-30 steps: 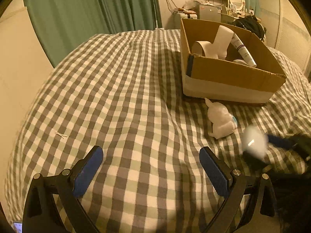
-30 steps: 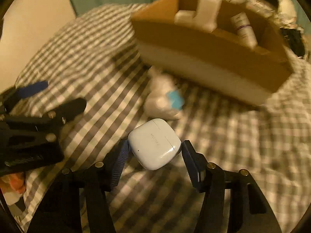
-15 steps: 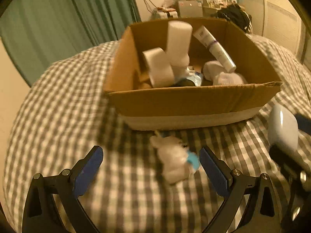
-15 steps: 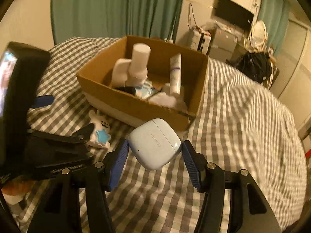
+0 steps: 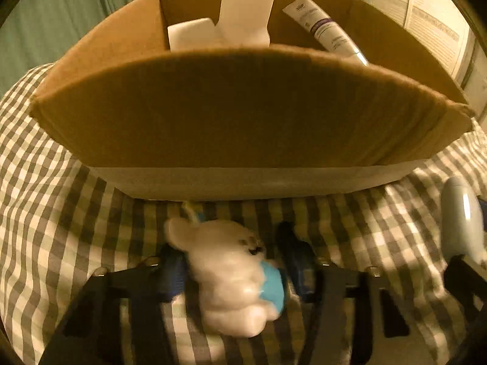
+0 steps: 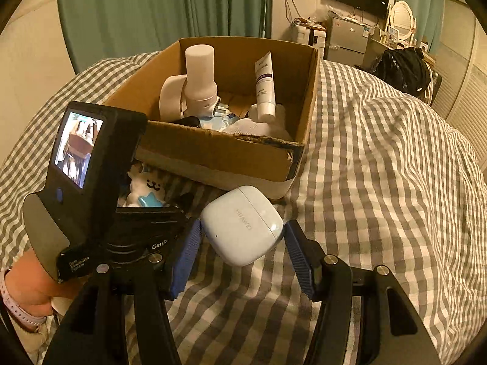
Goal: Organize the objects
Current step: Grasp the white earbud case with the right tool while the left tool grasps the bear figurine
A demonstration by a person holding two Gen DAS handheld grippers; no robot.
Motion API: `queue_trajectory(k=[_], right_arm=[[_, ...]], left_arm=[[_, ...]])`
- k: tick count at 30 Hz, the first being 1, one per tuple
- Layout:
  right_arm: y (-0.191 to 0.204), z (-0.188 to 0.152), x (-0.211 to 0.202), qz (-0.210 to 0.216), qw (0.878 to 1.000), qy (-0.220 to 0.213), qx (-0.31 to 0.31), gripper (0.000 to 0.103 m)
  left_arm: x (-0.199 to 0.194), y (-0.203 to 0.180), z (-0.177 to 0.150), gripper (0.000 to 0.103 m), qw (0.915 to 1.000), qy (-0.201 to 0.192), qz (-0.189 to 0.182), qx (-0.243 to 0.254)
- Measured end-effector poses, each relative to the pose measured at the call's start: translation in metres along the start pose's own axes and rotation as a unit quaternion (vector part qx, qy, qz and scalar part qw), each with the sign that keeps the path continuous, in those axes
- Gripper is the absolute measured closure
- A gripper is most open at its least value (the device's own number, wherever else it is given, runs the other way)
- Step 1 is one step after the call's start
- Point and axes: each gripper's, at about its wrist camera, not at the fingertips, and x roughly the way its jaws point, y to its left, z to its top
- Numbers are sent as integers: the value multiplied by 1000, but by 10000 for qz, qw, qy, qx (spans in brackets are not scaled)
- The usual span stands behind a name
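Earbud case (image 6: pixel 242 224): a pale, rounded charging case with a brand name printed on it, clamped between the blue pads of the right hand-held gripper (image 6: pixel 242 245), hanging over the bed just in front of the box's near corner.
Rabbit toy (image 5: pixel 236 276): a small white figure with a blue patch on its front, lying on the bed against the foot of the box; blurred in the left wrist view.
Left hand-held gripper (image 5: pixel 234 269): its jaws have just been closing and now sit on either side of the rabbit toy. The left pad touches the toy; blur hides whether the right pad presses it, so a firm grip cannot be confirmed.
Cardboard box (image 6: pixel 213 152): open-topped, standing on the bed. Inside are a tall white bottle (image 6: pixel 199 76) standing upright, a roll of white tape (image 6: pixel 170 97) beside it, a white tube (image 6: pixel 264 82) with a purple band leaning upright, and smaller items lower down, too jumbled to tell apart.
Bed (image 6: pixel 380 167): covered in grey and white checked fabric.
Person: a hand (image 6: pixel 33 286) with a pale wristband holds the left tool, at the lower left of the right wrist view.
Background: green curtains (image 6: pixel 152 9) behind the bed.
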Motion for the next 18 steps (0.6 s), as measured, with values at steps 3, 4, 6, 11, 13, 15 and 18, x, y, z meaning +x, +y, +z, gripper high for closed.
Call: queue_trajectory(k=[3,4,6,11,13,15,18], right_arm=[[2,-2,0,-64,10000,-10,0,46],[2,-2,1,-89,10000,-15,-2,46],[1,-6,2,-137,9999,-53,-19,46],[6,-10,-6,-245,9995,-168,-45,46],[10,-12,-13,-254,9994,-239,-64,47],[16,-13,-23,-300,9990,-306,-113,47],[24,-18,-40,-360,9982,-426,-216,47]], left_arm=[[-7,4,-4,49,9999,10,-46,-92],[-11,5,-6,49,9999,17,-60,-118],[-21,7,-11,49,9999,-14,-98,-138],[-57,4,-28,49,9998,-186,-34,70],[-71,5,-33,49,9996,-258,-25,95],[-84,5,-35,49,9993,-359,-39,97],[-102,6,-37,49,9985,-531,-58,101]])
